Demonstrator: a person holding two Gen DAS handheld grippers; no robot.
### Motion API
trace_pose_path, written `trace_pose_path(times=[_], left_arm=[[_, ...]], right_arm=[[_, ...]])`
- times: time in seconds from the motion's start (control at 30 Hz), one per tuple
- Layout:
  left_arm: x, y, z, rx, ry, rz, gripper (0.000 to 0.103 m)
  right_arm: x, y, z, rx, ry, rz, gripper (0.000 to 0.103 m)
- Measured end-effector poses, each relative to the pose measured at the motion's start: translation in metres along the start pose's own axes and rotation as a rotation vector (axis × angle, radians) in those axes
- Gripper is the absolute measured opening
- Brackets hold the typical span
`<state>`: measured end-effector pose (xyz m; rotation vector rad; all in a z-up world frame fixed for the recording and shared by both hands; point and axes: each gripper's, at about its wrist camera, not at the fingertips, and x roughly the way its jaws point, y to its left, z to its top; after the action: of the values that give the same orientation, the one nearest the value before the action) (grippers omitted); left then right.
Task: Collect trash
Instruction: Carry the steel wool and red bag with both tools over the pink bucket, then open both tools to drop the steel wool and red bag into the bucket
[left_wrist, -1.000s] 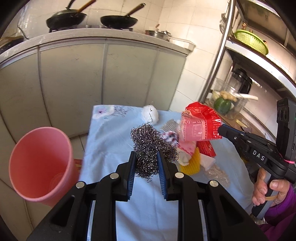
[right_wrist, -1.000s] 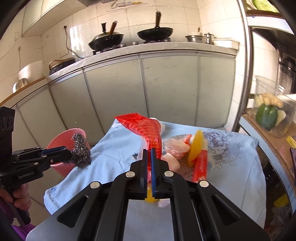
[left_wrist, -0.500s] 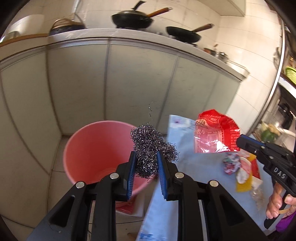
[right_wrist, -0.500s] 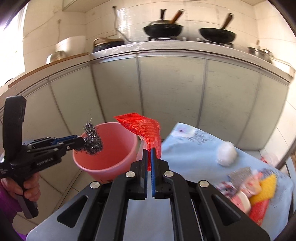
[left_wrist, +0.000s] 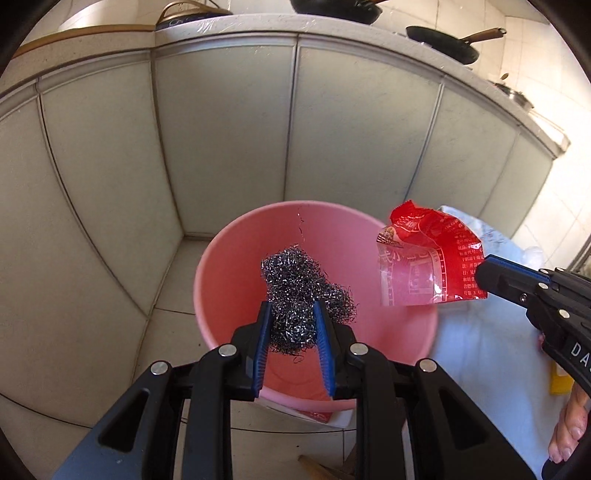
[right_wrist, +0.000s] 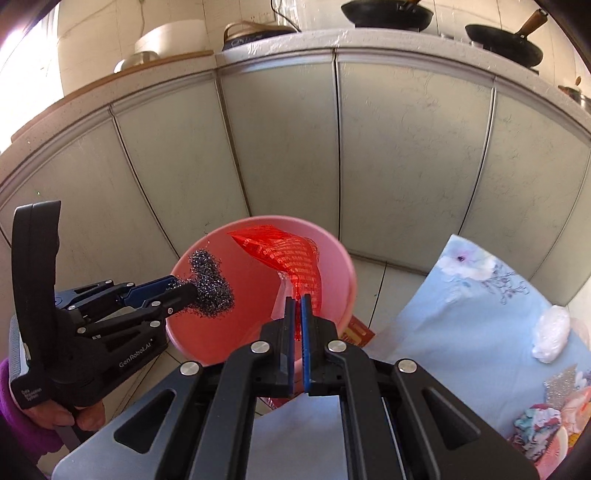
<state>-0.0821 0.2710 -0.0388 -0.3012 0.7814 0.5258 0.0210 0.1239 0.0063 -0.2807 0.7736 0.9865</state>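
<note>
Steel wool (left_wrist: 301, 291) clamped in left tongs (left_wrist: 293, 326), red wrapper (right_wrist: 291, 258) pinched in right tongs (right_wrist: 297, 314), over pink bucket (left_wrist: 221, 266).

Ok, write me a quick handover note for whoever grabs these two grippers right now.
Left gripper: shut on the steel wool scourer, held over the pink bucket.
Right gripper: shut on the red wrapper, also over the bucket's mouth.
Done: both pieces lifted and brought to the bucket; neither released.
Left: open both grippers so the pieces can drop in, then go back to the blue cloth for the white wad and the mixed wrappers at its right end.
</note>
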Motion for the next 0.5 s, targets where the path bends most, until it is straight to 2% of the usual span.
trace_pose_path(times=[0.2,0.5], left_arm=[[0.022,0.002,-0.001,-0.024,0.057,0.028,0.024],[0.026,-0.006,-0.005,-0.014,0.066,0.066,0.030]], right_arm=[[0.026,0.005,-0.004,-0.002,0.060,-0.004,0.003],[0.045,0.006,-0.007,0.004,0.111,-0.011,0.004]])
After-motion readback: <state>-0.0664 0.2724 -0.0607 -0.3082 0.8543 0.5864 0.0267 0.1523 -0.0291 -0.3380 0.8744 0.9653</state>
